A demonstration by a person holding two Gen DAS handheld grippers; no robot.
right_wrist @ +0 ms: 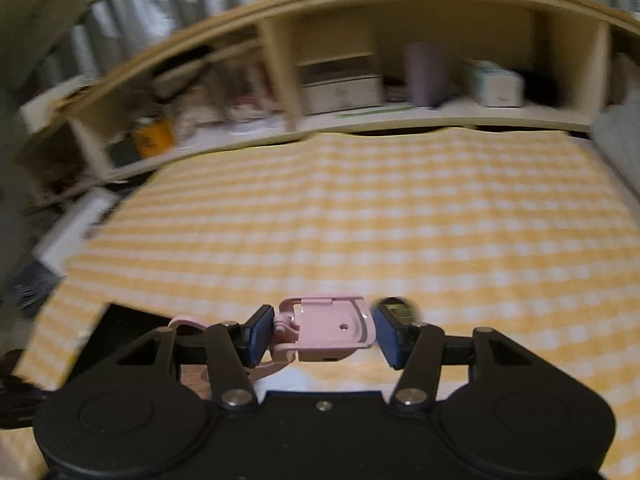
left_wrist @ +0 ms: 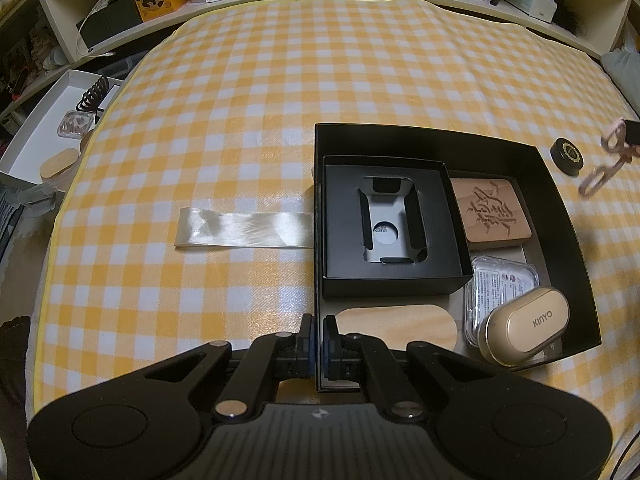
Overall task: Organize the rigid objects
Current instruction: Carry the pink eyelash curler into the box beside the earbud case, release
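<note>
Filling at lower right of the left view, the black box [left_wrist: 560, 200] already holds several items, its wall pinched by the left tool [left_wrist: 318, 332], while the right tool [right_wrist: 324, 334] grips a pink clip [right_wrist: 328, 332] and a black puck [left_wrist: 566, 157] waits outside.

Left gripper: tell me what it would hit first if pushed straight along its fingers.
The left gripper is shut on the black box's near wall, so that wall comes first; just beyond lies the smaller black box, though depth is uncertain.

Dim warm indoor light, fisheye-bent edges, heavy motion blur in right view.
</note>
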